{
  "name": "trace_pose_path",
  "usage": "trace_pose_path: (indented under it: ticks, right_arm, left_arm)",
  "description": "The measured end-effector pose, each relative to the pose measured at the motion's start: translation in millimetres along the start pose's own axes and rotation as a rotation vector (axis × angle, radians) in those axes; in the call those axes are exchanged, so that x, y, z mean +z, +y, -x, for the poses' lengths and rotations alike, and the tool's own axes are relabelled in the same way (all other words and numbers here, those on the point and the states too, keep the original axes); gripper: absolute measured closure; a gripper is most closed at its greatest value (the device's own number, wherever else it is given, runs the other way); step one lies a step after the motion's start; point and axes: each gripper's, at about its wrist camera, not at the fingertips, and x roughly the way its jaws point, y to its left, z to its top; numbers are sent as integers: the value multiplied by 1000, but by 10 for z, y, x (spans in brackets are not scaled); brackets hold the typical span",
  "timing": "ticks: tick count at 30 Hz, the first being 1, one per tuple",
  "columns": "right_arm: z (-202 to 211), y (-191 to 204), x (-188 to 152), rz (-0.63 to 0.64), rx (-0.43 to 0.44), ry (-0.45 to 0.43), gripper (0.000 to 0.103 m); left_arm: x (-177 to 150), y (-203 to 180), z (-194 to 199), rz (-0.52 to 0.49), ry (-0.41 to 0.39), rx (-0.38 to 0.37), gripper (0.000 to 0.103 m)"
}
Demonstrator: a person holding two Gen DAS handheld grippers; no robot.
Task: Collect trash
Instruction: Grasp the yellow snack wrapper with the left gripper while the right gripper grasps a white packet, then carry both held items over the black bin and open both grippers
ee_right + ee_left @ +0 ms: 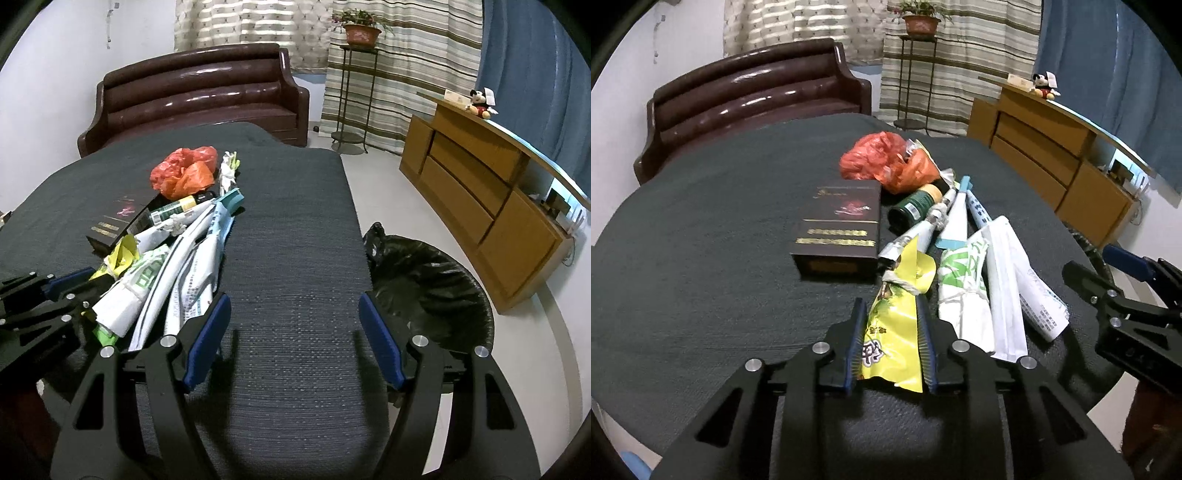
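A pile of trash lies on the dark tablecloth (701,258). My left gripper (890,306) is shut on a yellow snack wrapper (892,332), its blue pads pressing both sides. Beside it lie a green-and-white packet (960,288), white paper sleeves (1006,288), a foil tube (923,230), a green can (916,206) and a red plastic bag (882,158). My right gripper (293,301) stands open over bare cloth, right of the pile (177,266), with nothing between its fingers. The left gripper (55,288) shows at the left edge of the right wrist view.
A dark brown box (842,221) sits left of the trash. A bin with a black liner (436,280) stands on the floor just off the table's right edge. A brown sofa (199,96) is behind the table, a wooden cabinet (480,195) to the right.
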Motion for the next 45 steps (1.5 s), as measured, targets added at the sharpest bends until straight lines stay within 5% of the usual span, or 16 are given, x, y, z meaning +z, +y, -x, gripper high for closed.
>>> trace_pose_path:
  ticks: [8,22,28,45]
  right_arm:
    - [42,197,22,28,52,-8,34]
    - [-143,403,-27,44,133,65,67]
    - [-123,398,-40,52,134,47,74]
    - [81,105,79,12,85,-24,79]
  left_arm:
    - [-6,201,138,23,-42,65,75]
    - [-7,370,107,61,-31,89,75]
    - [1,410,114,70,-34,86,75]
    - [148,201,200,69,-85,43,75]
